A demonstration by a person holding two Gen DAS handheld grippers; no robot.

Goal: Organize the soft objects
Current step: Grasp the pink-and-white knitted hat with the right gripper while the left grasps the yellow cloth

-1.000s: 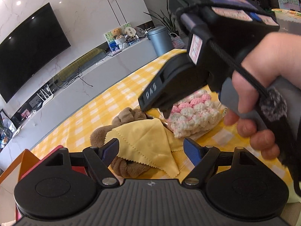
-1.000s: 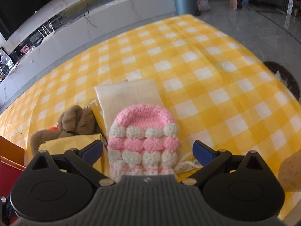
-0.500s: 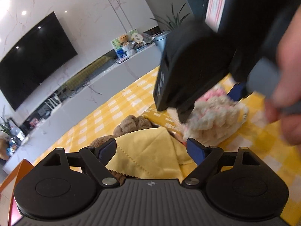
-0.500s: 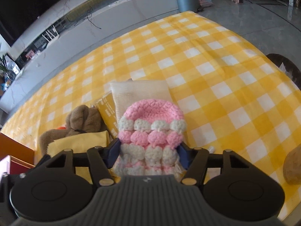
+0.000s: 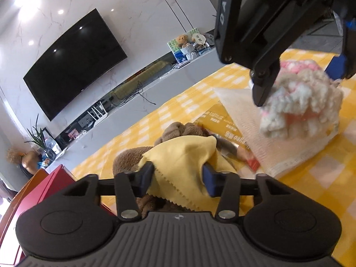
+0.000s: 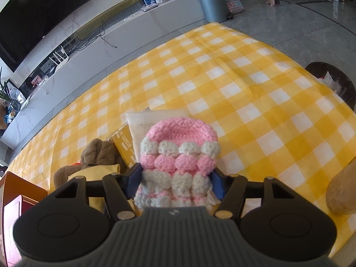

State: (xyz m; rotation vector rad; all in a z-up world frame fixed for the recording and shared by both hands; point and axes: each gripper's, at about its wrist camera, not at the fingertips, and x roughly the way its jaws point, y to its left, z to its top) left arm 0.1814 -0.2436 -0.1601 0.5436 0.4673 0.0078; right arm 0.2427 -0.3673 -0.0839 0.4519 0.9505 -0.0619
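Black grippers point(image 5: 178, 174), blue pads point(image 5: 210, 180), silver screws

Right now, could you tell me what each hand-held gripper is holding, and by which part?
Right hand-held gripper: crocheted hat, by its lower sides. Left hand-held gripper: closing around the yellow cloth, near its middle.

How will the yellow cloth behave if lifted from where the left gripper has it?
Probably floppy: the yellow cloth already drapes and folds over the brown plush toy. Likely very light, being a thin sheet with a pinked edge. The left gripper, jaws closing on a bunched fold, may lose a layer.
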